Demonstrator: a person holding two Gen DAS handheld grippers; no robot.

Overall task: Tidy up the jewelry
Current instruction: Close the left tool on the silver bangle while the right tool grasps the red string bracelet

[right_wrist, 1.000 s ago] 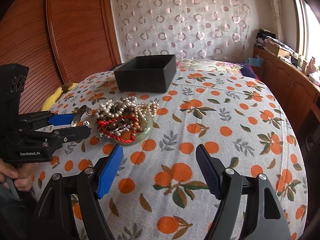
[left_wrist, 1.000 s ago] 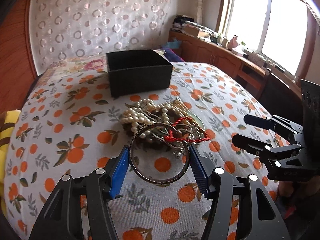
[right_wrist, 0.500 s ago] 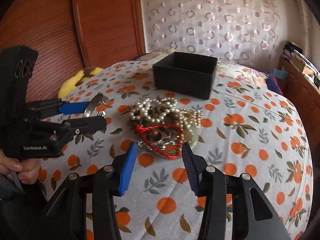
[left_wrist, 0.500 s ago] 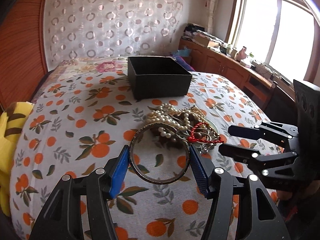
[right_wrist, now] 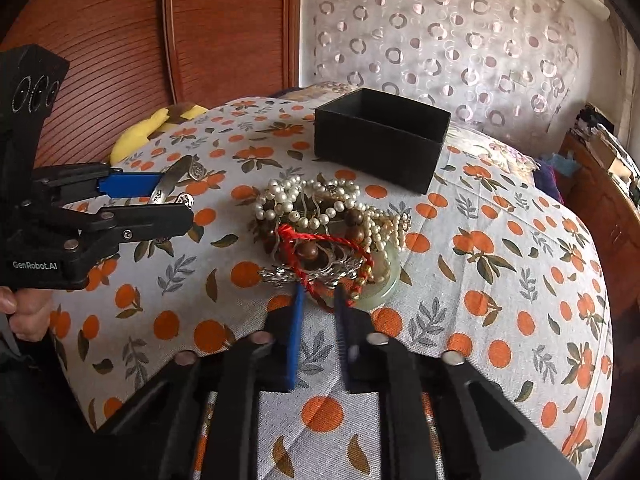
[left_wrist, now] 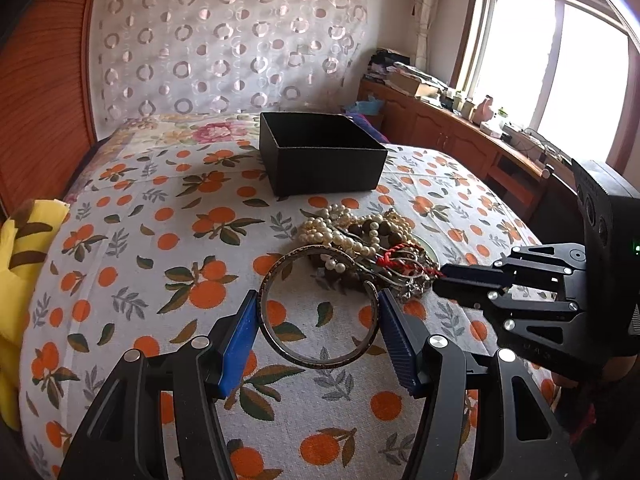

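Note:
My left gripper (left_wrist: 318,312) is shut on a silver bangle (left_wrist: 316,360) and holds it above the orange-print cloth, just left of the jewelry pile (left_wrist: 360,240); it also shows in the right wrist view (right_wrist: 182,196). The pile (right_wrist: 320,224) is pearl strands, brown beads, silver chains, a red cord (right_wrist: 316,240) and a pale green jade bangle (right_wrist: 380,292). My right gripper (right_wrist: 318,296) has its jaws narrowed around the near loop of the red cord at the pile's front edge. A black open box (left_wrist: 320,156) stands behind the pile and also shows in the right wrist view (right_wrist: 380,136).
The orange-print cloth (left_wrist: 120,240) covers a rounded table. A yellow cushion (left_wrist: 24,248) lies at the left edge. A wooden cabinet with clutter (left_wrist: 460,132) runs under the window on the right. A wooden panel wall (right_wrist: 120,40) stands behind.
My right gripper has moved in to the pile's front and narrowed its jaws around the red cord. My left gripper has lifted the bangle back and left, away from the pile.

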